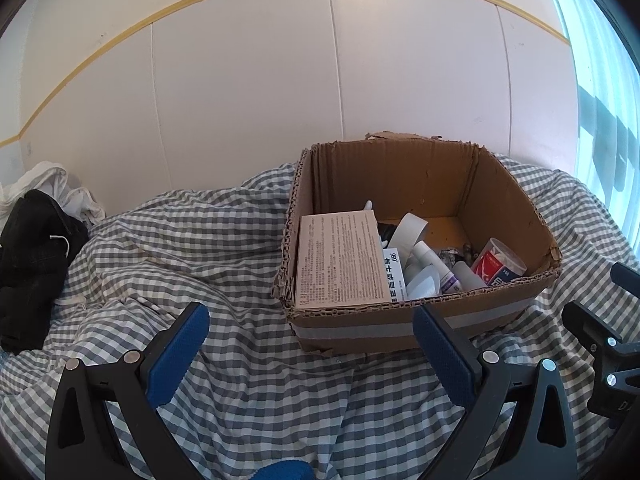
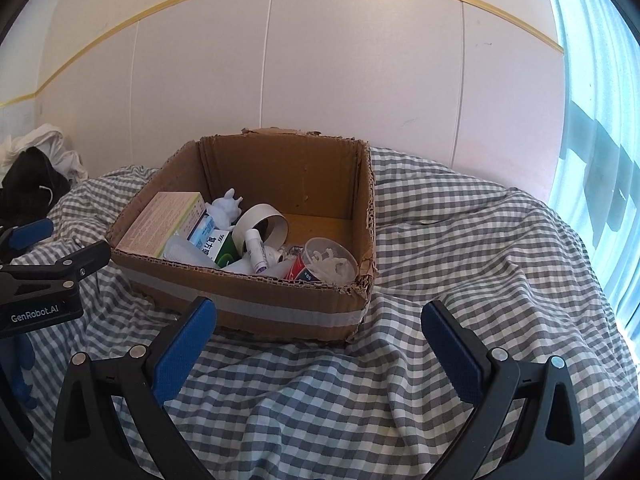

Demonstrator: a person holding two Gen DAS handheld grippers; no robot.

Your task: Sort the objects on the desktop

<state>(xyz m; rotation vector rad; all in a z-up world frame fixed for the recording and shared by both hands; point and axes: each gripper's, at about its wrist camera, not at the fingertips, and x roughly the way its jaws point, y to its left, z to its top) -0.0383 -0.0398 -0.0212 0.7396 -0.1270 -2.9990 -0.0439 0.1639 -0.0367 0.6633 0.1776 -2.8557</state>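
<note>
An open cardboard box (image 1: 424, 320) (image 2: 256, 304) with a grey tape band sits on the checked cloth (image 1: 224, 248) (image 2: 460, 248). Inside lie a pink printed carton (image 1: 340, 258) (image 2: 160, 220), a tape roll (image 1: 406, 232) (image 2: 262, 220), a white figurine (image 2: 226, 210), small bottles (image 1: 430, 258) (image 2: 256, 250), a green and white medicine box (image 2: 218, 248) and a red tub of cotton swabs (image 1: 498, 266) (image 2: 328, 266). My left gripper (image 1: 310, 328) stands open in front of the box, nothing between its fingers. My right gripper (image 2: 318, 334) is open too, just short of the box's front wall.
A heap of black (image 1: 32, 264) (image 2: 32, 178) and white clothes (image 1: 64, 192) (image 2: 48, 148) lies at the far left by the white panelled wall. A curtained window (image 1: 600, 100) (image 2: 600, 120) fills the right side. The other gripper shows at each view's edge.
</note>
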